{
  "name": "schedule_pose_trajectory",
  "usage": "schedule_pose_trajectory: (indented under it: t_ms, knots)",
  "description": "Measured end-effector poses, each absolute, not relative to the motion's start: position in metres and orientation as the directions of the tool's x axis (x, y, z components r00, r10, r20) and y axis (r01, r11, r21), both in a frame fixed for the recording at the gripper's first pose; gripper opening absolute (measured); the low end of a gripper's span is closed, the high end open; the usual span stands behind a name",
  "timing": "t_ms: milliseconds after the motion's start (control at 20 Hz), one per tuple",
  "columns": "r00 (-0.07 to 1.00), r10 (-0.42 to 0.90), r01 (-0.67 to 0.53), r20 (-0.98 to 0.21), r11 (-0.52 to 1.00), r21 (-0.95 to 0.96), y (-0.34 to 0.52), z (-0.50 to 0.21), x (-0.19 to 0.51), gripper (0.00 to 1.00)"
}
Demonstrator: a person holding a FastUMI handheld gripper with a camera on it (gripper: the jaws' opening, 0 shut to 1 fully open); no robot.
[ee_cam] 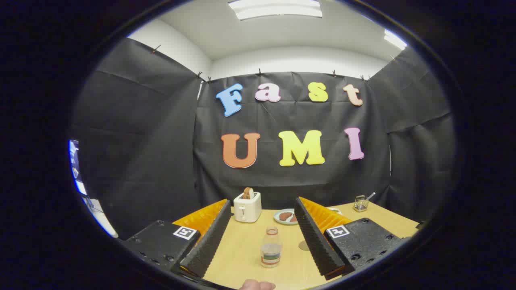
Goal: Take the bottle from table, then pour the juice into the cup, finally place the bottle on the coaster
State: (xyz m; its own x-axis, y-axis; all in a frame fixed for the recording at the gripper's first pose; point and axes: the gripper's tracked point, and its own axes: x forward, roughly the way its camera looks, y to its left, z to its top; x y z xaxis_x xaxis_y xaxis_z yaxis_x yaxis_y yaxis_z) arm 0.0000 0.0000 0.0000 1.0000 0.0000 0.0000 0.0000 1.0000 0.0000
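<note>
Table (pixel 246 249): pale wood top, black cloth wall behind its far edge.
Gripper (pixel 260 241): 2 fingers spread wide, holding nothing.
Toaster (pixel 247 207): white, near far edge, 1 slice standing in it.
Bottle (pixel 271 247): upright, clear, uncapped, between the fingers, touching neither.
Plate (pixel 284 216): right of toaster, food on it.
Coaster (pixel 304 245): round, just right of bottle, partly behind right finger.
Wire basket (pixel 360 204): far right corner.
</note>
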Motion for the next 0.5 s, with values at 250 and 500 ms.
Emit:
schedule_pose_trajectory:
  t_ms: [250, 500]
  knots:
    - [0.999, -0.002, 0.002, -0.036, 1.000, 0.001, -0.010, -0.002, -0.008, 1.00]
    - [0.999, -0.030, 0.031, -0.043, 0.999, 0.032, -0.029, 0.002, -0.013, 1.00]
